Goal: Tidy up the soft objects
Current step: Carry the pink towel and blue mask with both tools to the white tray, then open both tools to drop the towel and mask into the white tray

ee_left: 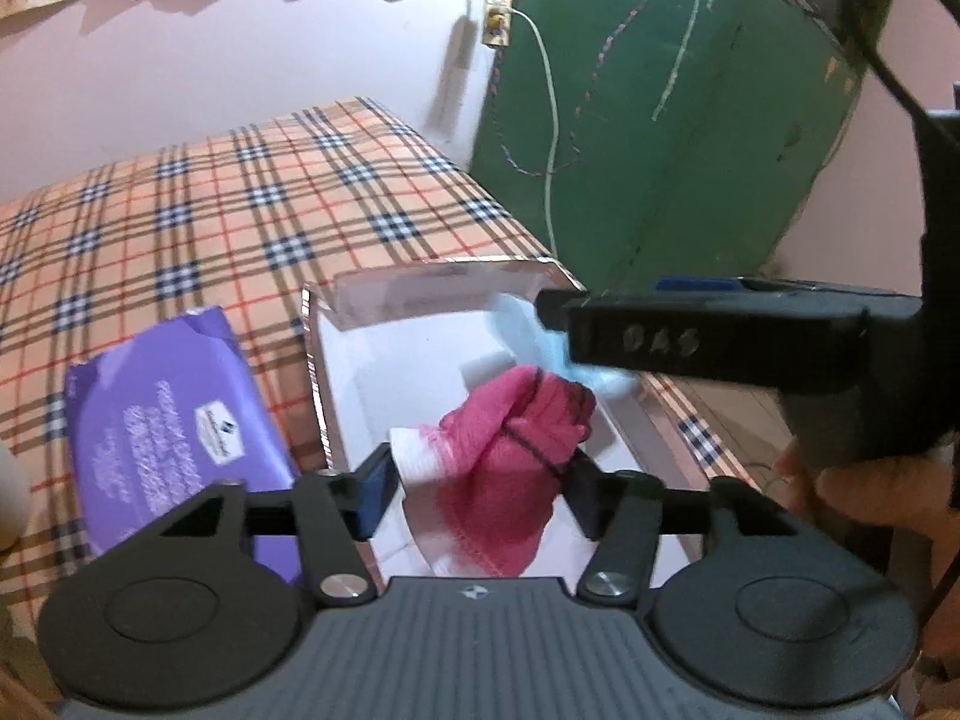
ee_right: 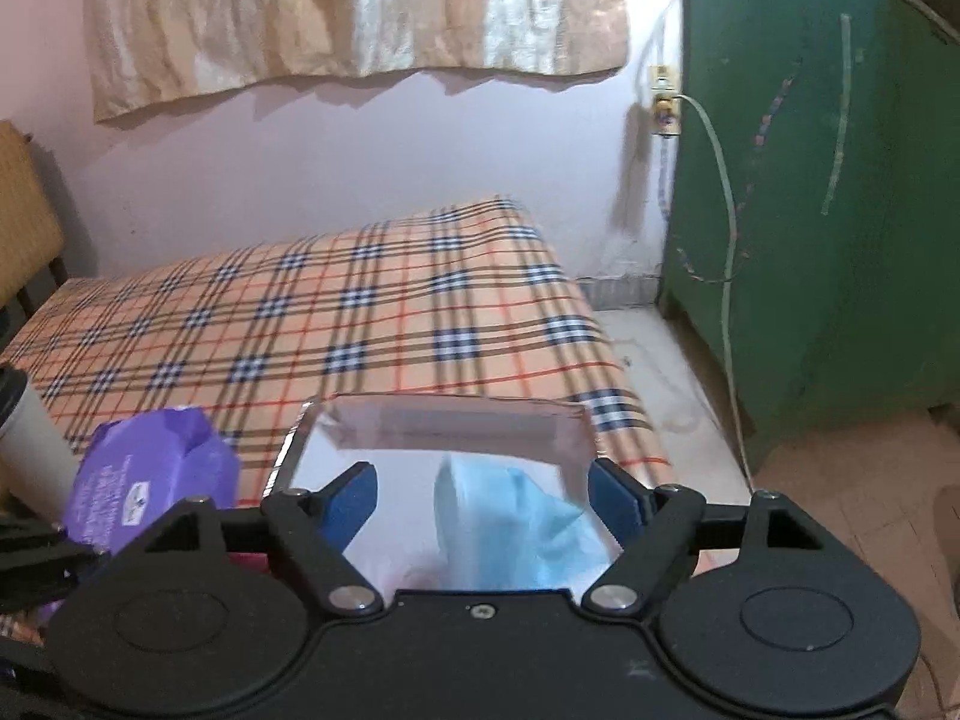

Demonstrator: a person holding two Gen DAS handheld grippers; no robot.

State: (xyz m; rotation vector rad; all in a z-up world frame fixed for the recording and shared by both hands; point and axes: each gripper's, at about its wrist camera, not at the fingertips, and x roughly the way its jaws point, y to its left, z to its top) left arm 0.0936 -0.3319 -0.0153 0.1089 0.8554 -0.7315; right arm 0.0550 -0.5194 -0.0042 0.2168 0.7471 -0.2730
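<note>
A clear plastic bin [ee_left: 336, 354] sits on the plaid-covered table [ee_left: 180, 228]. Inside lies a pink cloth [ee_left: 516, 450] with a white piece under it, and a light blue cloth [ee_left: 528, 336] at the far side. My left gripper [ee_left: 480, 492] is open, its fingers on either side of the pink cloth. My right gripper [ee_right: 483, 492] is open above the bin [ee_right: 456, 420], with the light blue cloth [ee_right: 510, 522] loose between its fingers. In the left wrist view the right gripper's finger [ee_left: 690, 336] reaches in over the blue cloth.
A purple wipes pack [ee_left: 168, 420] lies left of the bin; it also shows in the right wrist view [ee_right: 150, 480]. A white cup [ee_right: 30, 438] stands at the far left. A green cabinet [ee_right: 810, 210] and a hanging cable [ee_right: 726, 276] are on the right.
</note>
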